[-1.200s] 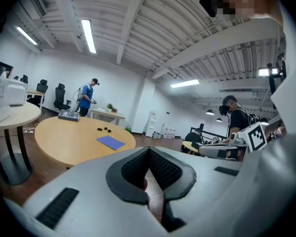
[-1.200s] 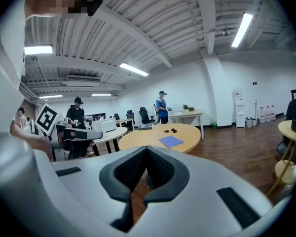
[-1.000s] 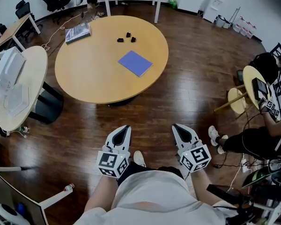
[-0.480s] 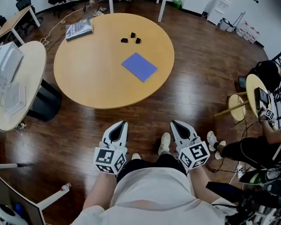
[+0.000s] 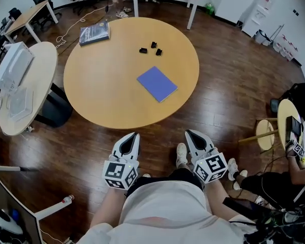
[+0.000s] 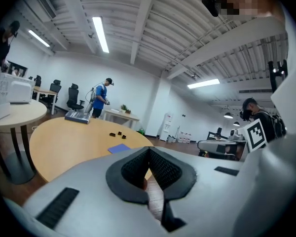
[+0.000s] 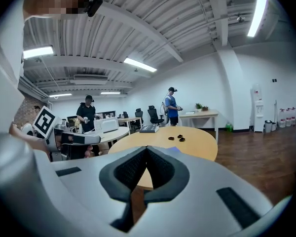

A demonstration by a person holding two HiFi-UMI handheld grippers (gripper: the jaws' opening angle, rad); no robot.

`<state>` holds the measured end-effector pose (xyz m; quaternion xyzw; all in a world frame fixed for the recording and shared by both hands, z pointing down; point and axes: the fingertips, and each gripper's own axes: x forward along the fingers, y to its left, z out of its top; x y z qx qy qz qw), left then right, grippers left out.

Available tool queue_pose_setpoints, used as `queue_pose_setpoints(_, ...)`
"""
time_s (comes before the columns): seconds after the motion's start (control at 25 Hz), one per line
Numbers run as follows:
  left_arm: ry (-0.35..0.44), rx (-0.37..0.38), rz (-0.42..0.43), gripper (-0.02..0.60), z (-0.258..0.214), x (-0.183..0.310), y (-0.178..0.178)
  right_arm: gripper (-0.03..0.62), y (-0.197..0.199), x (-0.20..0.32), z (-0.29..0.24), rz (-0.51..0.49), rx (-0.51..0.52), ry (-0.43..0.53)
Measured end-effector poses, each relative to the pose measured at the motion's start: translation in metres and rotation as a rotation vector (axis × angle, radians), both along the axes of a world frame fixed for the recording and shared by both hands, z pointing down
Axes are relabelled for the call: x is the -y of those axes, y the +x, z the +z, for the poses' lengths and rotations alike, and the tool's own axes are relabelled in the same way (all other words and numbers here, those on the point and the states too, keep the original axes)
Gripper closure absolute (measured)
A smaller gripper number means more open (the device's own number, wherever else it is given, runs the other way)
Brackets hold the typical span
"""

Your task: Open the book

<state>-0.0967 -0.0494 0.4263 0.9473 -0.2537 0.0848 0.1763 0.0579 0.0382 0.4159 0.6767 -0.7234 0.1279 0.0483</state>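
Book point(image 5: 157, 83) blue, closed, on table point(image 5: 101, 80); left gripper point(image 5: 134, 135) jaws together; right gripper point(image 5: 189, 133) jaws together

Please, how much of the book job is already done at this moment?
Nothing looks done: the blue book lies closed on the round table. Nothing is in hand: the left gripper and right gripper are shut, empty, and short of the table. Remaining: reach the book and lift its cover.

Both grippers point(image 5: 128, 142) point(image 5: 195, 139) closed (empty).
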Motion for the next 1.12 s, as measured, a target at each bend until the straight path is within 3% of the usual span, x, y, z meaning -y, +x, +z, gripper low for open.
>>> queue_pose_setpoints(0.2,0.006,0.022,-0.083,0.571,-0.007,0.024,0.060,0.597,0.068,0.037,-0.001,-0.079,0.022,0.003)
queue_pose_setpoints(0.44,-0.047,0.058,-0.182,0.571,-0.002,0.052,0.140,0.597,0.153,0.084,-0.003,-0.216,0.036,-0.007)
queue_pose_setpoints(0.6,-0.048,0.080,-0.253,0.571,0.004,0.066,0.171,0.597,0.195,0.112,0.007,-0.277,0.045,-0.026)
queue_pose_setpoints(0.88,-0.062,0.106,-0.302,0.571,0.010,0.095,0.197,0.597,0.215,0.155,0.016,-0.335,0.078,-0.037)
queue_pose_setpoints(1.12,-0.072,0.102,-0.264,0.570,0.013,0.117,0.204,0.597,0.211,0.172,0.019,-0.320,0.078,-0.055)
